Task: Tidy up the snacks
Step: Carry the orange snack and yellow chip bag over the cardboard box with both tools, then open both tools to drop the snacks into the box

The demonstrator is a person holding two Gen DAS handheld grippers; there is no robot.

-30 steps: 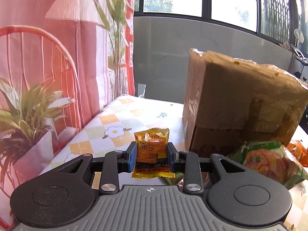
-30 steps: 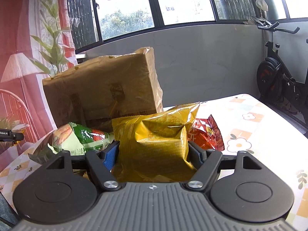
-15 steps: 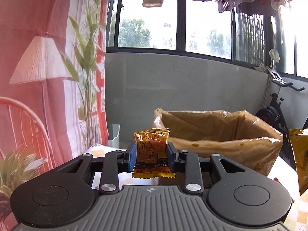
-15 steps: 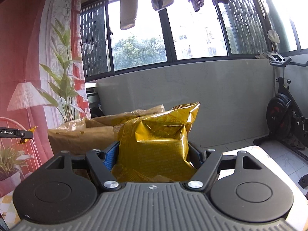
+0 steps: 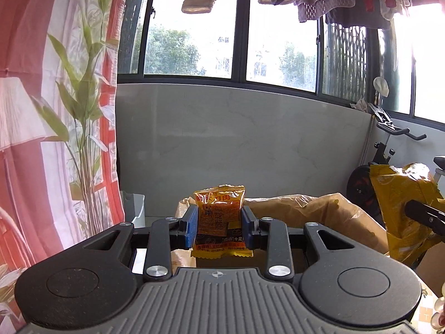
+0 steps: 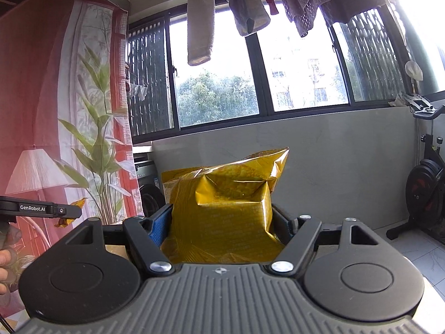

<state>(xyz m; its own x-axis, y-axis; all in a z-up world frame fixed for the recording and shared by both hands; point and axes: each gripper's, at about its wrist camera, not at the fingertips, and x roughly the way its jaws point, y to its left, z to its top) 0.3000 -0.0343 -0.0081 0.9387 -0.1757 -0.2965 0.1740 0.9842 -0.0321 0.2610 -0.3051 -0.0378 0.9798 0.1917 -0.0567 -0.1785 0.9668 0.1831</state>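
My left gripper (image 5: 219,224) is shut on a small orange snack packet (image 5: 219,217), held upright between its blue pads. Behind and below it lies the open top of a brown cardboard box (image 5: 314,211). My right gripper (image 6: 222,222) is shut on a large yellow chip bag (image 6: 222,208), which bulges between the fingers. In the left wrist view that yellow bag (image 5: 400,194) hangs at the right, over the box's right side. In the right wrist view the left gripper (image 6: 68,211) shows at the far left with the orange packet (image 6: 76,204) in its tip.
A red curtain printed with plants (image 5: 55,139) hangs on the left. A grey wall (image 5: 250,144) under the windows stands behind the box. An exercise bike (image 6: 428,194) stands at the right. Laundry (image 6: 222,14) hangs overhead. A person's hand (image 6: 5,261) shows at the left edge.
Both grippers have risen with their snacks from table level to above the box. The table and the other snack bags have dropped out of view, and the box's open top has come into sight.
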